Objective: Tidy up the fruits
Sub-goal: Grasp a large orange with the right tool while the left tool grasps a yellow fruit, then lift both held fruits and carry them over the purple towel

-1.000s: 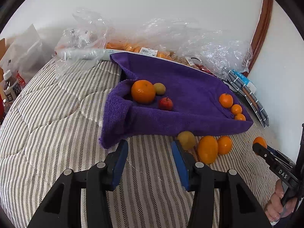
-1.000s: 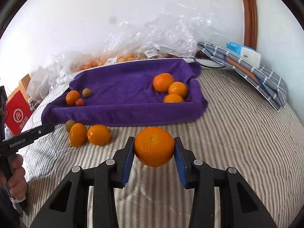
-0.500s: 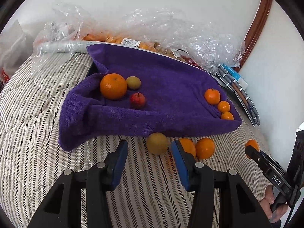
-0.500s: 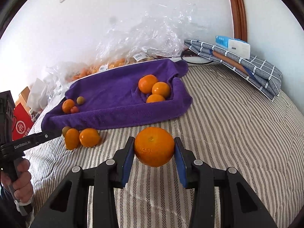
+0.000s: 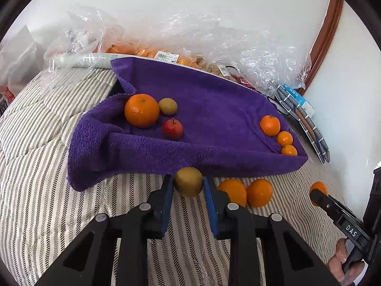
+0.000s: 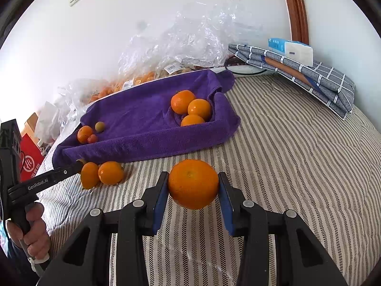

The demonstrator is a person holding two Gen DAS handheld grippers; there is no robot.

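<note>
On the striped quilt (image 5: 42, 197), just in front of the near hem of the purple towel (image 5: 214, 100), the left gripper (image 5: 188, 188) has its blue pads pressed on either side of a small brown-green fruit (image 5: 188, 181), possibly a kiwi, which sits on the quilt at the towel's edge. At about three o'clock from that fruit, touching each other, lie two loose oranges (image 5: 259, 191), still outside the towel. Inside the towel, at ten o'clock from the left gripper, sit a large orange (image 5: 142, 110), a second brown-green fruit (image 5: 167, 106) and a small red apple (image 5: 172, 128); at two o'clock three small mandarins (image 5: 269, 125) line the right fold. The right gripper (image 6: 193, 190) is closed firmly on a big orange (image 6: 193, 184), held clear above the quilt. From its view the towel's mandarin group lies at twelve o'clock and the left tool, in a person's hand (image 6: 35, 233), reaches in at nine o'clock. Crumpled clear plastic bags (image 5: 238, 45) of fruit line the wall at twelve o'clock, and a folded checked cloth (image 6: 309, 76) with a tissue pack (image 6: 291, 47) on it lies at two o'clock.
</note>
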